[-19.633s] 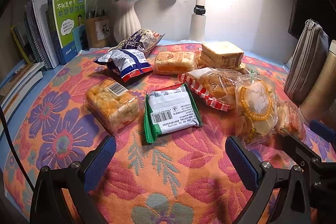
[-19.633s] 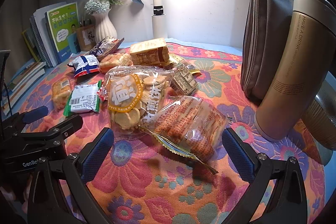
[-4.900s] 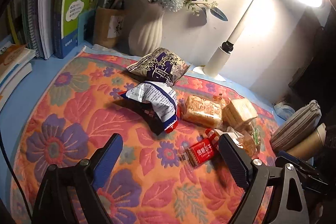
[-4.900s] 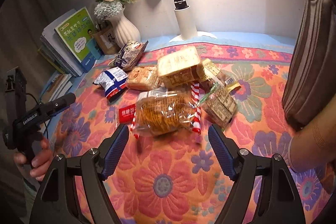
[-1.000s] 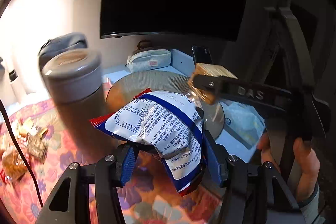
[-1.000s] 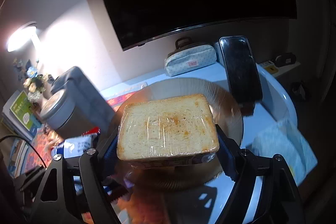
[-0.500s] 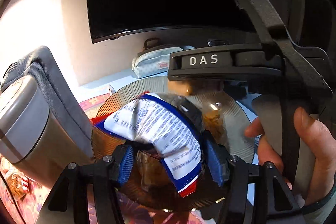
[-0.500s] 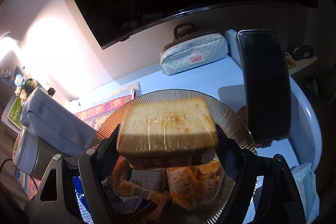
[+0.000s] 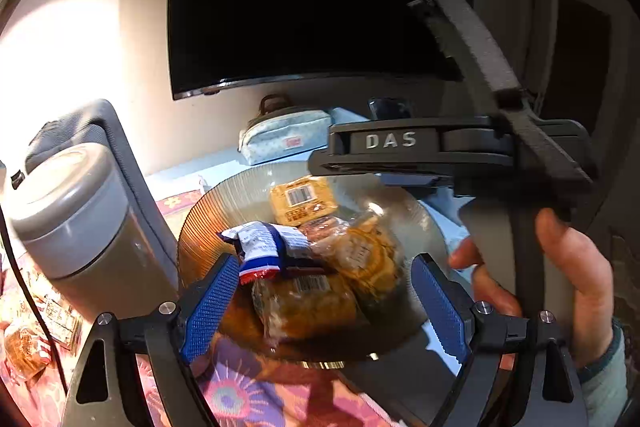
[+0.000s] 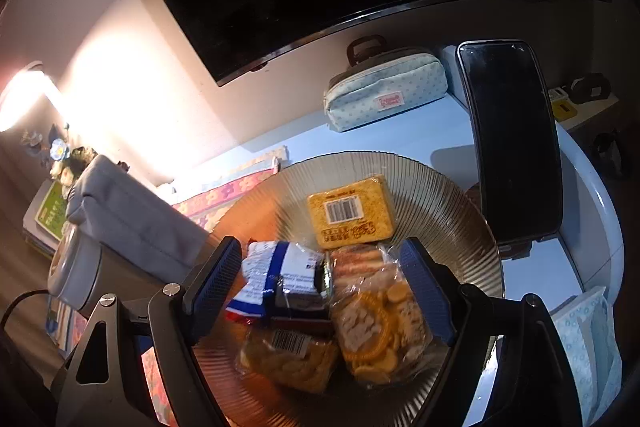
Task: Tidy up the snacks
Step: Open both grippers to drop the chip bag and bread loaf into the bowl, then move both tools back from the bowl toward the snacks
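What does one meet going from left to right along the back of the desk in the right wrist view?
Lamp → grey bag → dotted pencil case → black phone.

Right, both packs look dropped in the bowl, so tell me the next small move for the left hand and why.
Probably draw the left gripper straight back, clear of the glass bowl. Its jaws are opening and press on nothing: the blue and white snack bag lies loose on the other packs. The right gripper also stands open above the bread pack, so mind its frame close alongside while retreating.
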{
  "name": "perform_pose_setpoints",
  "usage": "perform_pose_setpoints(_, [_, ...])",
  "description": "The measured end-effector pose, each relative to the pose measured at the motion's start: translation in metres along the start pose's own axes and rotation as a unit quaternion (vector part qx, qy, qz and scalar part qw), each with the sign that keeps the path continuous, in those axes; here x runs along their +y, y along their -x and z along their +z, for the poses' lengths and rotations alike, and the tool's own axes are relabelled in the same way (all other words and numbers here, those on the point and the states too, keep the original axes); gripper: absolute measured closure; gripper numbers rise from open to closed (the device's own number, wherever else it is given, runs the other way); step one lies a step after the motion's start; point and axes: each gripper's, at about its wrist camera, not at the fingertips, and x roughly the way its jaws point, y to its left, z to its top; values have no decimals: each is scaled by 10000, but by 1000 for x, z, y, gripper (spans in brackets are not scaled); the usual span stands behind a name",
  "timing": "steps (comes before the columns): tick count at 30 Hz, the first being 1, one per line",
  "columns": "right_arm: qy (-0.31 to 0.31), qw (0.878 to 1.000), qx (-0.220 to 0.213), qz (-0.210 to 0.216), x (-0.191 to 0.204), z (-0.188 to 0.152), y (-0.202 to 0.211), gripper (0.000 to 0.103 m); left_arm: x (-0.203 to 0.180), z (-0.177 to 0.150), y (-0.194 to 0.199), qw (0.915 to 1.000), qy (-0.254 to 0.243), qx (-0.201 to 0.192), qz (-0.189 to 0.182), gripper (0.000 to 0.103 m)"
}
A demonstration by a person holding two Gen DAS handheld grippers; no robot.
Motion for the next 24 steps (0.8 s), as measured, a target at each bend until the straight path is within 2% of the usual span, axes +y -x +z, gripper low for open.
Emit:
perform_pose_setpoints(8, [200,9997,-116,-90,26,-13,21,22,8,-6,46,9997,8,-239,-107,17])
perform_pose_setpoints(15, [318,9983,-195,-439,36,-42,49,22,47,-19,96,9984,327,-446,-82,17])
perform_pose_setpoints(21, [588,9969,-114,-503,50,-76,66,22,105,-41,129,9954,764,-463,345,17])
perform_pose_setpoints(24, [856,9957,53,-361,70,-94,67,22,139,-55,149,9919,1002,-471,617,17])
